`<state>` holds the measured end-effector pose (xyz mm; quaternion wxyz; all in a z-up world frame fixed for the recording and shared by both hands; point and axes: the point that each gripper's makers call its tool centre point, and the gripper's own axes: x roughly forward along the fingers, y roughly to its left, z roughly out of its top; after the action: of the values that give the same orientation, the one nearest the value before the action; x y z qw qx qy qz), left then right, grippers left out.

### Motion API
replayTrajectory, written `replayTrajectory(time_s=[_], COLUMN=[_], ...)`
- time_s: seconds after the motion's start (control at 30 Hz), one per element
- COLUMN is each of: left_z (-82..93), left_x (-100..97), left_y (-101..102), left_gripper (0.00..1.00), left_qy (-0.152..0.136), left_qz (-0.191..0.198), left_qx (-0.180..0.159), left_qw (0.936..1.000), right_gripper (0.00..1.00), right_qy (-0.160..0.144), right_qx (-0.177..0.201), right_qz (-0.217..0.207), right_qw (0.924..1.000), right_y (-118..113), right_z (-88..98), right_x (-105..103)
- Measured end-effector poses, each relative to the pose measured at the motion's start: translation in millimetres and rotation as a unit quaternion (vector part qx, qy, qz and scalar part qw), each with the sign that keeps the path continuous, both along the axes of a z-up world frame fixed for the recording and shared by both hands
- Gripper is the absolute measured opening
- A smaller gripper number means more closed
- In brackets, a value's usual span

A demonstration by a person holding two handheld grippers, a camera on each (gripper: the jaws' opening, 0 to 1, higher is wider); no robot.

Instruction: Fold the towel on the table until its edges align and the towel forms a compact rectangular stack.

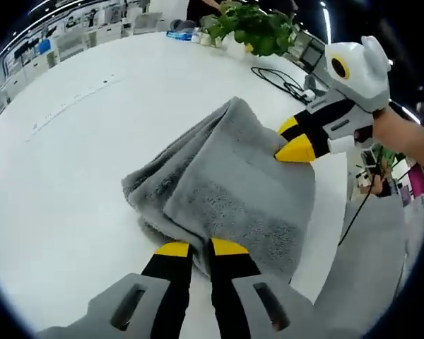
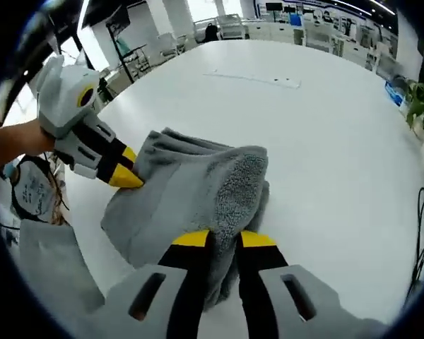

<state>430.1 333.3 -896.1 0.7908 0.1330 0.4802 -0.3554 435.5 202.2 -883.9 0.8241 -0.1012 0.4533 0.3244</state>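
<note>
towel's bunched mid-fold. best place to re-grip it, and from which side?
Probably the corners of the towel, where both grippers already bite: left gripper on the near edge, right gripper on the far-side corner. Come in low along the table; the middle humps up in thick folds, while the edges are thin enough to pinch.

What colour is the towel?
Plain grey, with a terry pile. The towel shows best in the left gripper view.
</note>
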Motion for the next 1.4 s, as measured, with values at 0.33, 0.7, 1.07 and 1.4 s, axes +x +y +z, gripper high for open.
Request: replayTrajectory(time_s=[0.33,0.7,1.07,1.4], left_z=[4.6,8.4,-5.3,-14.8], left_x=[17.3,16.6,10.8,7.3], left_y=[3,12,12,7], left_gripper=[0.15,0.31,0.32,0.3], left_qy=[-0.044,-0.041,0.021,0.041], left_qz=[0.005,0.051,0.127,0.137], left_qx=[0.013,-0.011,-0.049,-0.062], left_qw=[0.9989,0.9978,0.9904,0.9878], right_gripper=[0.29,0.31,0.26,0.24], right_qy=[0.03,0.031,0.046,0.049], right_qx=[0.048,0.057,0.081,0.08], right_qz=[-0.075,-0.081,-0.1,-0.097], right_qw=[0.9956,0.9946,0.9906,0.9908], right_y=[-15,-12,-8,-3], right_z=[-14.0,-18.8,-24.7,-24.6], right_x=[6,6,2,-1])
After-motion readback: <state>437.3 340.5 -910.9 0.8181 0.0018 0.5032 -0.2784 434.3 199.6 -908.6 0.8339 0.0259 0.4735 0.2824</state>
